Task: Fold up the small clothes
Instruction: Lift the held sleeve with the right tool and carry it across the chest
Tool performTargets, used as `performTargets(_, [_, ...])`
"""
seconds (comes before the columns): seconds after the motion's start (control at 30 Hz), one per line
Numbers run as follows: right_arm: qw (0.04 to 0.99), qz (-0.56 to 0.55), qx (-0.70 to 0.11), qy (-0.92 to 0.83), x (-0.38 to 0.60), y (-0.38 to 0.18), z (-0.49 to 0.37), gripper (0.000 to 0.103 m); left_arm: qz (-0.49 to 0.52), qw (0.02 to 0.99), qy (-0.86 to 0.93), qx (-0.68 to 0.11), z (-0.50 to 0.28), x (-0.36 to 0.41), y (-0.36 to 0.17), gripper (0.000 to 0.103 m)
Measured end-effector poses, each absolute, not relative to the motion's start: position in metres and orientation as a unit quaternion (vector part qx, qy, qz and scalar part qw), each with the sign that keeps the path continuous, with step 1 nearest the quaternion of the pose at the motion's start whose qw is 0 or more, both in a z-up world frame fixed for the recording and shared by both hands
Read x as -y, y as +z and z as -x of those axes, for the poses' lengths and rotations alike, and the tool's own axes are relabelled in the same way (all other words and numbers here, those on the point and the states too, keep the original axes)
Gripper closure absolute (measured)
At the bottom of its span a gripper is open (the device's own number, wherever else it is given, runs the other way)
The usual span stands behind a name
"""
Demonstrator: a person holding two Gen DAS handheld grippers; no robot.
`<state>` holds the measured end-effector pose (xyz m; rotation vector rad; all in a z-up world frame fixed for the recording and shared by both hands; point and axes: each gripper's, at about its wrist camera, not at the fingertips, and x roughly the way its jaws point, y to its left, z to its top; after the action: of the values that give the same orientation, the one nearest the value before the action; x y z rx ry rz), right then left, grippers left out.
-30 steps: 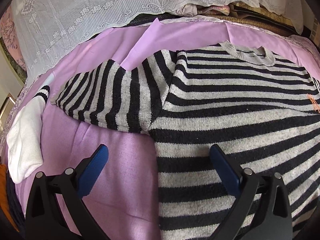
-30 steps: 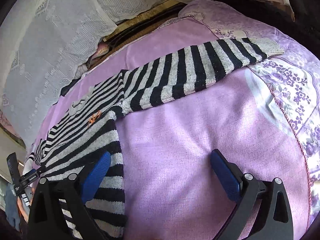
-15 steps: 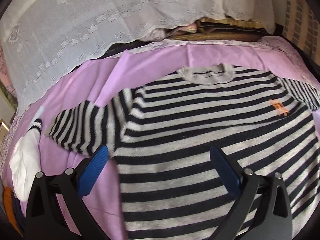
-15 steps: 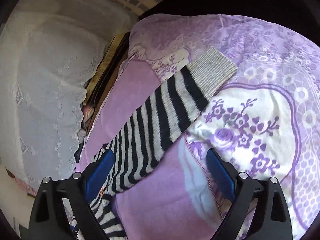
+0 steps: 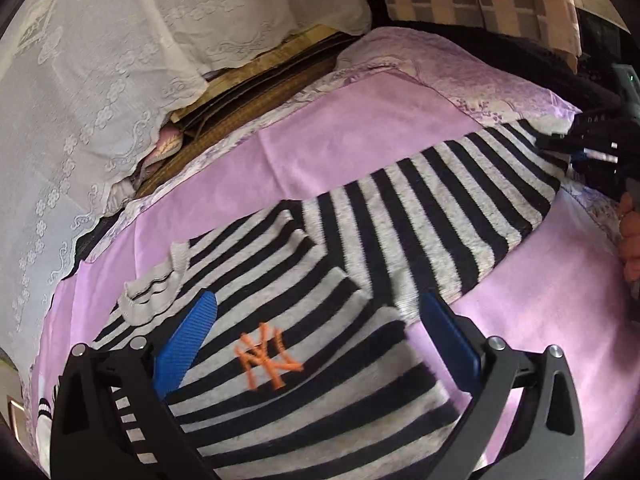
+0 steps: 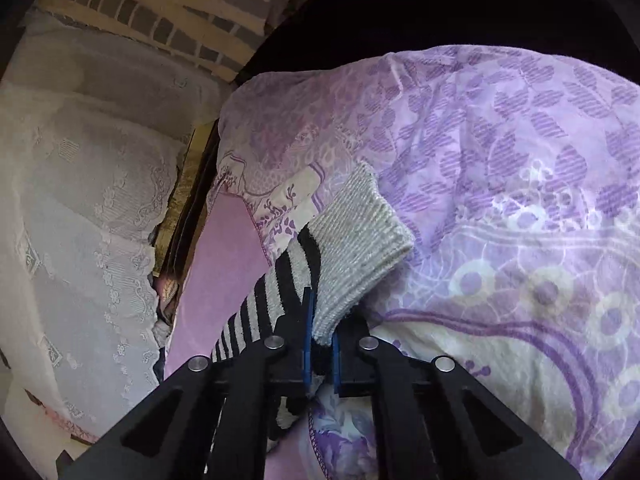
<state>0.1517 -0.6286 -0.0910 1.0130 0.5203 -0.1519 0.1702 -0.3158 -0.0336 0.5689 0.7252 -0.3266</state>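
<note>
While left claw (image 5: 316,340) gapes, right claw (image 6: 320,344) pinches sleeve cuff (image 6: 356,248).

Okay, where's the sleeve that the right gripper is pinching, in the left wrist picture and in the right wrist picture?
Left wrist: the striped sleeve runs from centre to the right edge, ending at the right gripper.
Right wrist: its grey cuff sits at centre, clamped just above the closed fingers.
Shared landmark: the purple floral quilt, upper right in the left view.

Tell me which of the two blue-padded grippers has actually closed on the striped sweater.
The right gripper: its blue pads pinch the grey ribbed cuff of the black-and-grey striped knit sweater. The left gripper hangs open above the orange logo.
</note>
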Motion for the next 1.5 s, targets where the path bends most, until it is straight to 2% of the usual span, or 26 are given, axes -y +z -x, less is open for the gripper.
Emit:
performTargets(0.13, [0.883, -0.408, -0.219, -0.073, 0.617, -0.061, -0.152, 0.096, -0.268, 0.861, -0.167, -0.399, -0.177, 0.335, -0.077, 0.004])
performTargets(0.27, [0.833, -0.470, -0.277, -0.093, 0.634, -0.104, -0.162, 0.097, -0.244, 0.865, -0.182, -0.400, -0.177, 0.327, -0.077, 0.004])
performTargets(0.4, [0.854, -0.438, -0.262, -0.101, 0.624, -0.092, -0.155, 0.095, -0.194, 0.857, -0.204, -0.431, -0.187, 0.310, -0.079, 0.004])
performTargets(0.6, [0.891, -0.398, -0.214, -0.048, 0.584, -0.049, -0.139, 0.095, -0.125, 0.869, -0.227, -0.422, -0.197, 0.297, -0.055, 0.004])
performTargets(0.73, [0.929, -0.313, -0.197, -0.028, 0.543, -0.014, -0.132, 0.095, -0.133, 0.875, -0.220, -0.410, -0.195, 0.308, -0.047, 0.004])
performTargets(0.87, [0.949, -0.241, -0.201, 0.007, 0.493, 0.007, -0.132, 0.095, -0.085, 0.869, -0.239, -0.424, -0.205, 0.299, -0.033, 0.004])
performTargets(1.1, [0.954, -0.191, -0.223, 0.066, 0.414, 0.022, -0.142, 0.095, -0.014, 0.872, -0.228, -0.432, -0.226, 0.252, -0.011, 0.004])
performTargets(1.5, [0.956, -0.113, -0.234, 0.137, 0.253, 0.055, -0.182, 0.095, -0.004, 0.915, -0.115, -0.386, -0.239, 0.103, 0.030, 0.005])
